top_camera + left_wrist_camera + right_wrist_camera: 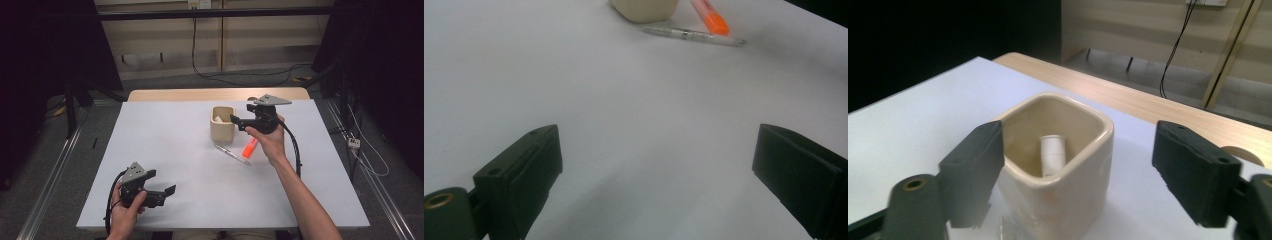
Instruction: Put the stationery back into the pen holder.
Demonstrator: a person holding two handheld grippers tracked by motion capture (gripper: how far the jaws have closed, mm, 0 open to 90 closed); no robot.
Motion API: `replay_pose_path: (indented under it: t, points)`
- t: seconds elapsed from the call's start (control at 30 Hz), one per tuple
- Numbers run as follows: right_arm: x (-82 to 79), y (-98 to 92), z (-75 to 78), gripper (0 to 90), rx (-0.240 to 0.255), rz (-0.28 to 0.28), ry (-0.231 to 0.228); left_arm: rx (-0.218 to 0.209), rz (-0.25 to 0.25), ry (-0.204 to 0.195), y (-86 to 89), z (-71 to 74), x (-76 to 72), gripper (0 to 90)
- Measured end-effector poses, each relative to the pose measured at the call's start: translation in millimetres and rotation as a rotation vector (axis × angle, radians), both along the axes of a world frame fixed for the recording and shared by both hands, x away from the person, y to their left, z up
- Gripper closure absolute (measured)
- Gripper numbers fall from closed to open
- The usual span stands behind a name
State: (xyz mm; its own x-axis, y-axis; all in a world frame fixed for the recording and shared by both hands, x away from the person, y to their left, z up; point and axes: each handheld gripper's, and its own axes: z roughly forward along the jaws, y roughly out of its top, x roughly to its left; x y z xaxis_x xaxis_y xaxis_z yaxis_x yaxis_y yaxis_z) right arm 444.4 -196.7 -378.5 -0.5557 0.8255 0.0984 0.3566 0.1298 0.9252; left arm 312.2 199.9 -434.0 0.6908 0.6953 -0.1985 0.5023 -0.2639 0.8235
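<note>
Hovering right gripper [1075, 165] above cup [1058, 165], jaws apart, empty | left gripper [656, 175] jaws apart over table [634, 100]

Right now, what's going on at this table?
A person is working with two hand-held grippers at a white table. The right gripper hangs open just over a cream cup, which has a white item standing inside it. Nothing is between its jaws. An orange marker and a clear pen lie on the table beside the cup. The left gripper rests open near the front edge, holding nothing.
</note>
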Motion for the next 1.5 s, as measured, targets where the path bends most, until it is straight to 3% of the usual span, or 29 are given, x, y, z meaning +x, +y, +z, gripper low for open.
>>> replay_pose_path:
  t: [0.3,0.37,0.5,0.57,0.7,0.83,1.07,1.13,1.3,1.5]
  points:
    - [-12.5,-11.9,-14.6,17.8,-0.058,-0.009,0.064,-0.007,-0.008,-0.008,-1.8,0.8,-0.9,5.7]
    - [-15.8,-11.9,-17.5,20.0,-0.062,-0.012,0.054,-0.004,-0.008,-0.007,-1.6,1.1,-0.7,5.7]
    - [-20.3,-13.2,-23.8,20.0,-0.107,0.011,0.086,-0.017,-0.025,0.018,-3.3,-0.4,0.1,5.7]
    - [-23.2,-16.3,-24.2,20.4,-0.125,0.019,0.079,-0.019,-0.028,0.006,-4.5,0.1,-0.7,5.7]
    - [-29.9,-24.7,-23.9,23.4,-0.113,0.011,0.066,-0.009,-0.023,-0.007,-3.0,1.7,-1.3,5.7]
    - [-33.6,-26.3,-30.3,27.7,-0.135,0.02,0.098,-0.003,-0.018,-0.001,-2.7,1.0,0.4,5.7]
    - [-37.6,-27.4,-44.1,49.5,-0.129,0.033,0.158,-0.004,-0.022,-0.004,-4.3,0.0,0.3,5.7]
    - [-37.3,-26.9,-45.4,67.4,-0.123,0.03,0.168,0.002,-0.021,0.0,-2.8,0.7,0.5,5.7]
    - [-37.0,-17.9,-51.9,89.6,-0.151,0.063,0.182,-0.011,-0.012,-0.013,-0.3,3.0,1.3,5.7]
    - [-31.9,-9.1,-58.5,90.0,-0.152,0.099,0.207,-0.006,-0.013,0.0,-0.3,0.9,2.5,5.7]
